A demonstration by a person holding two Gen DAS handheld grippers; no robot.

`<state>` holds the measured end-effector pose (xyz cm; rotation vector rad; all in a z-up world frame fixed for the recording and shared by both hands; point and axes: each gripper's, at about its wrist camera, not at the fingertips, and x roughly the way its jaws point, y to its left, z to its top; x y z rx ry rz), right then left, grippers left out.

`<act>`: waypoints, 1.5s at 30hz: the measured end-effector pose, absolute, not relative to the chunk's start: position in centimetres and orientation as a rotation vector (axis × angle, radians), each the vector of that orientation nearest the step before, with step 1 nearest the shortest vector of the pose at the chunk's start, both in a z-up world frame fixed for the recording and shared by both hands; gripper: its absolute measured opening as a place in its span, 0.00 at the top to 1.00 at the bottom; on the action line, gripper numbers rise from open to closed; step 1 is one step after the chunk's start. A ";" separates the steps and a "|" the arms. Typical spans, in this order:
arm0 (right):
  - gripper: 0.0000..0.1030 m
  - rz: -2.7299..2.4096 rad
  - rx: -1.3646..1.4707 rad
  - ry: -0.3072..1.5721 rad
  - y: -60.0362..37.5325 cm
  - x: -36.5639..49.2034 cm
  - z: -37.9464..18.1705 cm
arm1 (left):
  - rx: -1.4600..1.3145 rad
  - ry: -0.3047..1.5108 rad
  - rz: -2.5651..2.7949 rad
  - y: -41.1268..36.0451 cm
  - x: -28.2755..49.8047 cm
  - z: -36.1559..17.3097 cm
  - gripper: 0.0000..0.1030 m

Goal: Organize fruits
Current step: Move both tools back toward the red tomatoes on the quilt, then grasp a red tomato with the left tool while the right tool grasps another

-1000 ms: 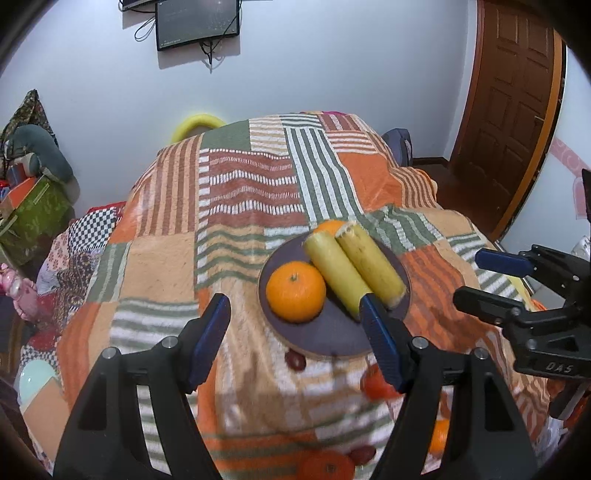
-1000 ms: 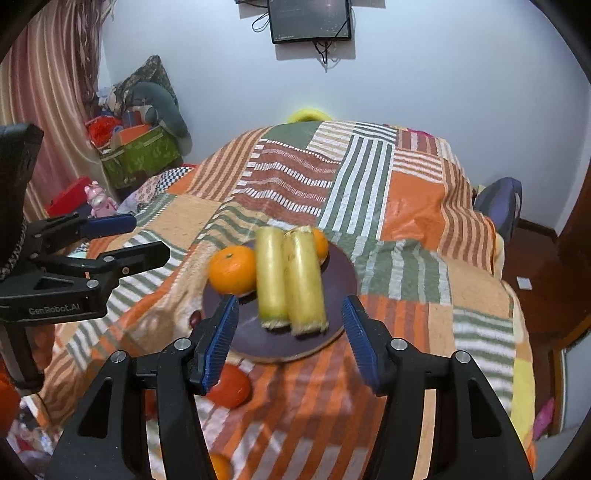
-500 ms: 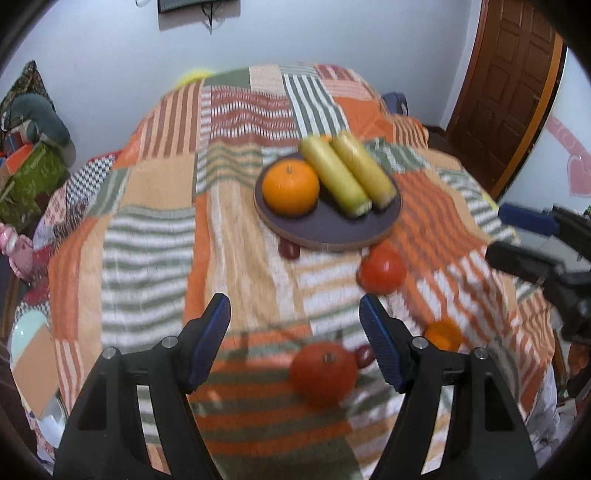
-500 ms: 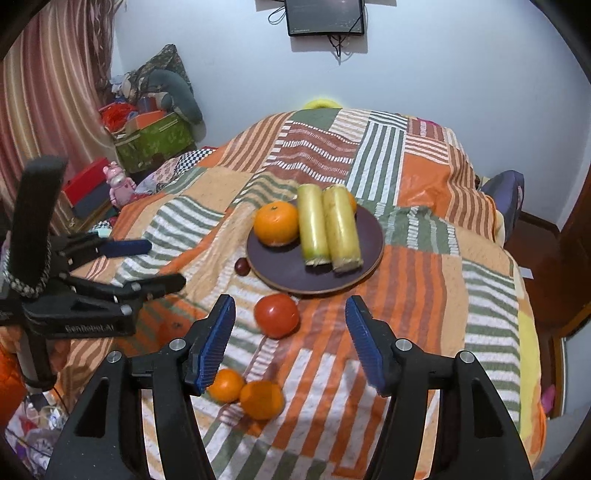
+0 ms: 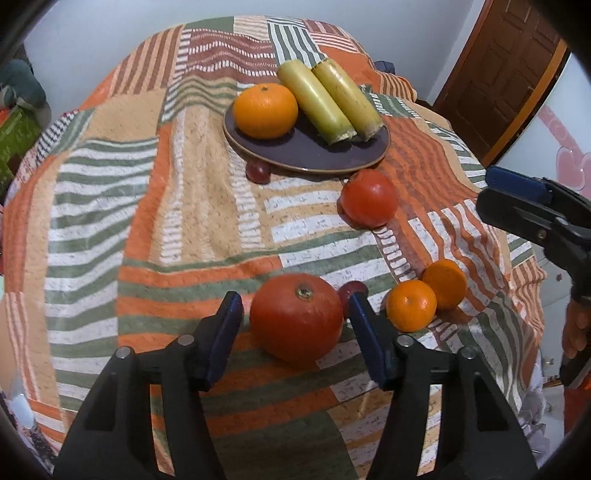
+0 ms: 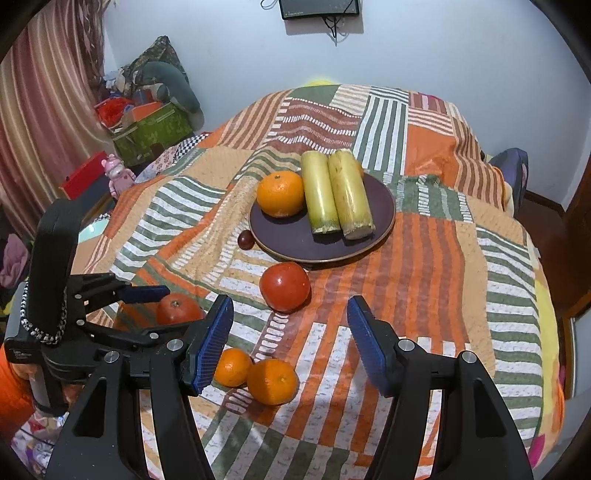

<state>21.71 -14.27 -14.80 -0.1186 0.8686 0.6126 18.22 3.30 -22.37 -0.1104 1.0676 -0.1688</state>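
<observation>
pale blue-white walls point(image 6: 461, 48); dark wall-mounted screen point(image 6: 319, 7) at top centre with cables hanging below. patchwork striped cloth point(image 6: 436, 258) in orange, green and cream covers the table; pink-striped curtain point(image 6: 33, 110) at left, beside a green box point(image 6: 155, 133) piled with clutter and a small pink toy figure point(image 6: 116, 175). brown panelled wooden door point(image 5: 506, 62) at right.

Left wrist view low, close over near fruit, right wrist higher (further back), both facing plate point(image 5: 306, 155).
</observation>
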 end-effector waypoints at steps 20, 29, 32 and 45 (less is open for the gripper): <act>0.41 0.641 -0.154 0.979 -11.1 26.0 -18.9 | -0.135 0.993 -0.142 6.3 19.0 -20.3 0.52; 0.45 0.670 -0.189 1.037 -9.5 27.1 -20.8 | -0.150 0.980 -0.134 7.0 20.3 -20.2 0.52; 0.56 0.687 -0.194 1.042 -9.5 27.1 -20.8 | -0.154 0.976 -0.135 6.9 20.6 -20.1 0.52; 0.57 0.678 -0.146 0.975 -11.5 27.3 -18.3 | -0.150 0.936 -0.157 5.6 22.5 -18.5 0.52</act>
